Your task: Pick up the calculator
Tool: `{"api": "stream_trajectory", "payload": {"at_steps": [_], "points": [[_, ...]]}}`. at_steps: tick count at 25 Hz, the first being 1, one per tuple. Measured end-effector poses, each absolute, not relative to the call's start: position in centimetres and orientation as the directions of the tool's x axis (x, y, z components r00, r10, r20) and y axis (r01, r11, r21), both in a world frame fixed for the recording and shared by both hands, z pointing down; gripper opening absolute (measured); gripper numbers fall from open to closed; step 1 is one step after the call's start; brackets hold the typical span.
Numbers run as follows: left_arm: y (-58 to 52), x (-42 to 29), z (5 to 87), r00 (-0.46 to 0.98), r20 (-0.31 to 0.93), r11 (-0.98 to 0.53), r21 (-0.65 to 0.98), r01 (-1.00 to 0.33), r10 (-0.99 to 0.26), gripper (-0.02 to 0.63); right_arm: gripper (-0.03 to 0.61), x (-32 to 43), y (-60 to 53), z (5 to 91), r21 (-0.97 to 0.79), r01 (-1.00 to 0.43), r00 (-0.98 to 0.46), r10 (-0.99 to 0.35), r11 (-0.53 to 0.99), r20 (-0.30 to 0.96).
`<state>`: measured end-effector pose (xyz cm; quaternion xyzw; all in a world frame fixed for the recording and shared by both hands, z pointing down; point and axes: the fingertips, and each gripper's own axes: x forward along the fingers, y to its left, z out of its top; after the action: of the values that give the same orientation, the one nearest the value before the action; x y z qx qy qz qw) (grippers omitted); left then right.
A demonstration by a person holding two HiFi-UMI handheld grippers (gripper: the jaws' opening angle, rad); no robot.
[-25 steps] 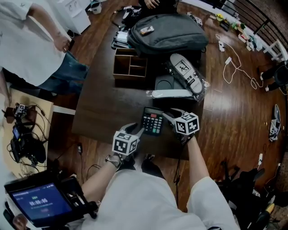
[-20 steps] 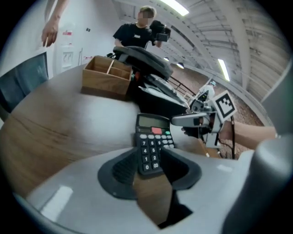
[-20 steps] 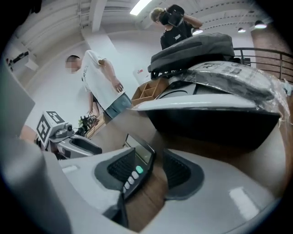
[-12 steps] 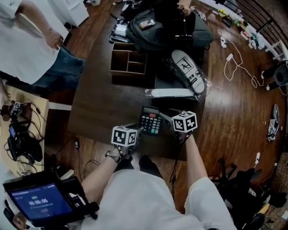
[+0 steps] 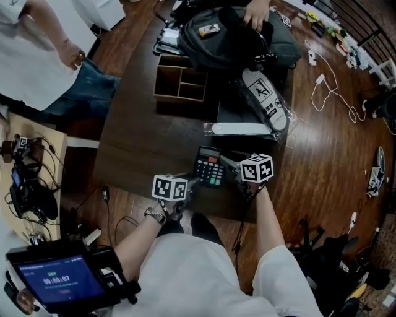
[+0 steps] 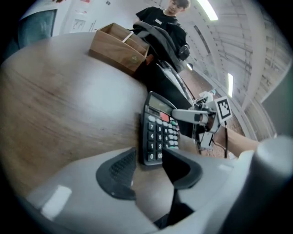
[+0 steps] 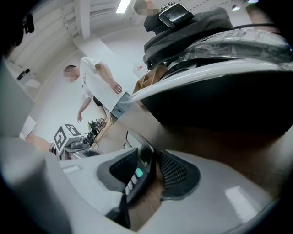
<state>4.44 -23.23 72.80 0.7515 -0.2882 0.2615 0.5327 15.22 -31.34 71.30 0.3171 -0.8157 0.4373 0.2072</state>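
Note:
The black calculator (image 5: 209,167) lies flat near the front edge of the dark wooden table (image 5: 142,148). My left gripper (image 5: 190,182) is at its near left corner. In the left gripper view the calculator (image 6: 158,130) has that corner just inside my left gripper (image 6: 149,167), whose jaws are opening; the pads do not press on it. My right gripper (image 5: 225,163) reaches in from the right. In the right gripper view the calculator (image 7: 141,165) has its edge between the jaws of my right gripper (image 7: 150,170); they are closing, with a gap still at one pad.
Behind the calculator lie a long white object (image 5: 238,129), a black box (image 5: 235,114) and a bagged shoe (image 5: 266,99). A wooden organiser (image 5: 179,86) and a backpack (image 5: 235,37) stand at the far end, a person's hand (image 5: 257,12) on the backpack. Another person (image 5: 43,56) stands at left.
Both grippers have sunk a little toward the calculator, and the left one has rolled. At the far end a hand has come onto the backpack.

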Motion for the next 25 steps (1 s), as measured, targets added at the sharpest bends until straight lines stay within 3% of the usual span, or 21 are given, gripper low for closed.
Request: {"api": "stream_trajectory", "payload": {"at_steps": [2,8,16,25], "points": [[-23.1,4.8,72.8,0.713,0.685,-0.26,0.669,-0.696,-0.146,0.183,0.122,15.1,-31.3,71.1,-0.602,-0.684,-0.729,-0.341,0.413,0.594],[-22.9,5.0,73.2,0.732,0.667,-0.242,0.694,-0.678,-0.141,0.1,0.114,15.5,-31.4,70.8,-0.628,-0.681,-0.732,-0.384,0.377,0.563],[-23.0,5.9,72.7,0.76,0.634,-0.276,0.711,-0.646,-0.146,0.098,0.107,16.6,-31.4,69.1,-0.616,-0.699,-0.708,-0.476,0.363,0.522],[-24.3,6.5,67.4,0.808,0.524,-0.387,0.71,-0.589,-0.268,0.1,0.107,17.0,-32.2,60.5,-0.522,-0.75,-0.629,-0.684,0.407,0.37]]}}
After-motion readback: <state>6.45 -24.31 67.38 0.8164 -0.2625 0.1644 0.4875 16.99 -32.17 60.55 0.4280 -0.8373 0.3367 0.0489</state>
